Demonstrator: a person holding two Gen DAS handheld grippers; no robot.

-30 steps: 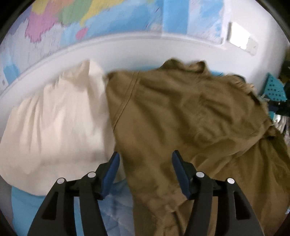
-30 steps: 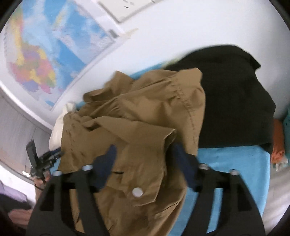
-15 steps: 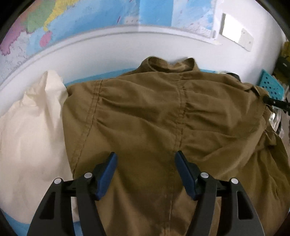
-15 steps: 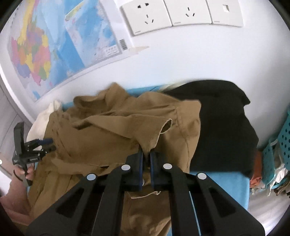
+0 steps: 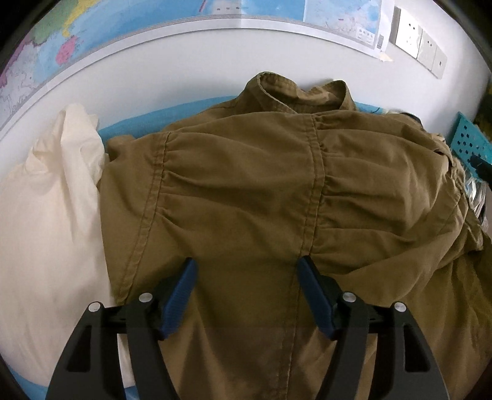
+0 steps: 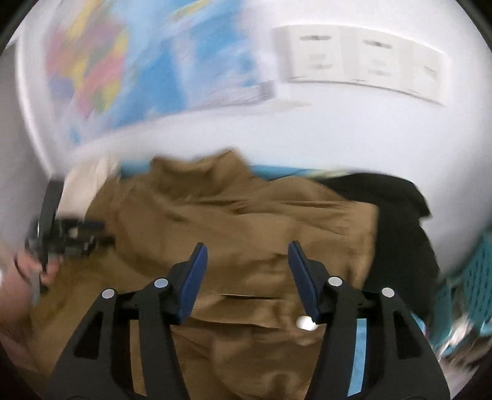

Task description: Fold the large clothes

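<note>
A brown jacket (image 5: 246,190) lies back-up on the light-blue surface (image 5: 129,129), its collar toward the wall. My left gripper (image 5: 247,264) hovers over the jacket's lower back with its jaws opening, and the pads grip no cloth. In the blurred right wrist view the same jacket (image 6: 246,221) lies rumpled. My right gripper (image 6: 247,246) is above it with jaws opening, the cloth loose beneath them and not pinched. The left gripper (image 6: 77,237) shows there at the jacket's left edge, held by a hand (image 6: 24,270).
A cream garment (image 5: 52,200) lies left of the jacket and a black garment (image 6: 399,209) lies on its right. A teal basket (image 5: 467,144) stands at the far right. Right behind the surface rises the wall, with a map (image 5: 153,18) and sockets (image 5: 418,46).
The right gripper was shut on a jacket fold half a second ago; now it is open and the fold has dropped. The left gripper slid right from the jacket's edge to over its back.
</note>
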